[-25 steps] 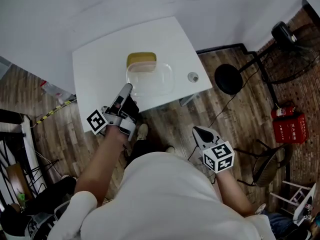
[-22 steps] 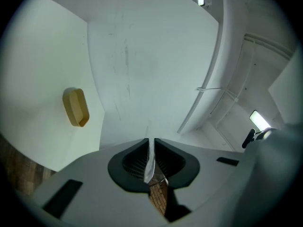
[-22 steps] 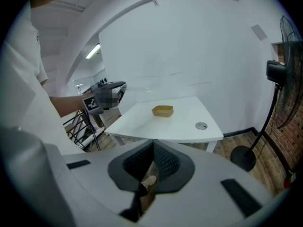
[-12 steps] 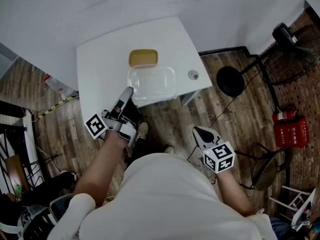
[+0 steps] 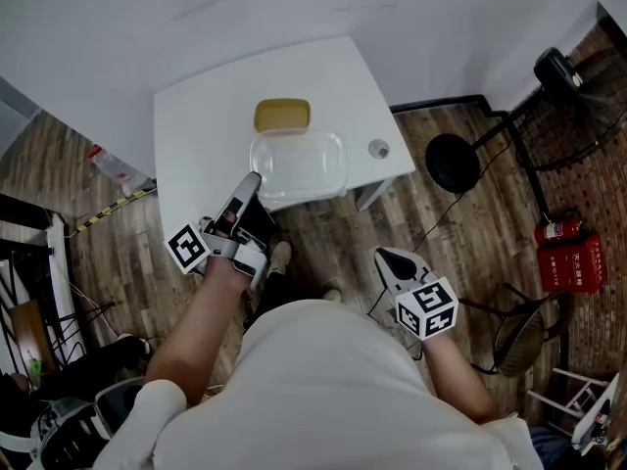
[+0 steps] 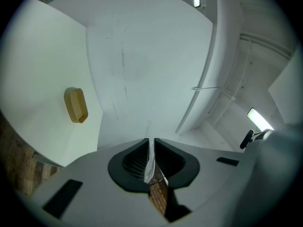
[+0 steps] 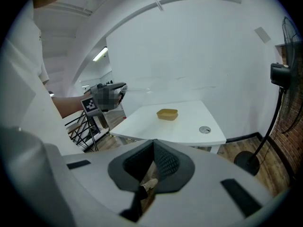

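Clear plastic lid (image 5: 297, 164) is up off the white table (image 5: 196, 135) at mid-frame, its near edge clamped in your left gripper (image 5: 250, 182). The tan box (image 5: 282, 116) just above it sits uncovered. Your right gripper (image 5: 388, 258), lower right, has its jaws together on nothing.

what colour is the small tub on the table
The tub is mustard yellow, clearest in the head view.

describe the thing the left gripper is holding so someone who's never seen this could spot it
Find the white table in the head view. Over its near edge the left gripper pinches the left rim of a clear plastic container, a rounded rectangle. Unlike the smaller opaque mustard-yellow tub behind it and the small round grey disc to its right, it is see-through.
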